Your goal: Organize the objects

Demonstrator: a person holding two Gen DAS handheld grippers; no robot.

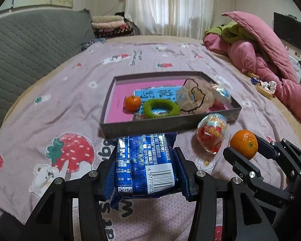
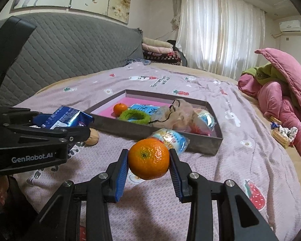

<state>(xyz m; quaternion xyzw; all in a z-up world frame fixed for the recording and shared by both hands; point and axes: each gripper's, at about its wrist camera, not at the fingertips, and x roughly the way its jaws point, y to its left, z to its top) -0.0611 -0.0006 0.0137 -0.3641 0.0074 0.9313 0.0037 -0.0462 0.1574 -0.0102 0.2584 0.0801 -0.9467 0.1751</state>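
from the left wrist, your left gripper [image 1: 145, 166] is clamped on a blue foil snack packet [image 1: 145, 160], its pads pressing the packet's two long sides so the jaws stand about half apart. the packet hangs clear of the bedspread [image 1: 50, 100], just short of the near wall of the grey box [image 1: 170, 123], which looks like the reason you hold it level and pointed that way: a short carry over the rim. in the box lie a small orange [image 1: 132, 103], a green ring [image 1: 161, 108] and a crumpled bag [image 1: 194, 98]. a wrapped sweet [image 1: 211, 135] lies outside, just beside the near wall.

from the right wrist, your right gripper [image 2: 148, 161] pinches a mandarin [image 2: 148, 158] across its middle, jaws fairly narrow, fruit lifted off the cloth. it too faces the box, so both items seem bound for it.
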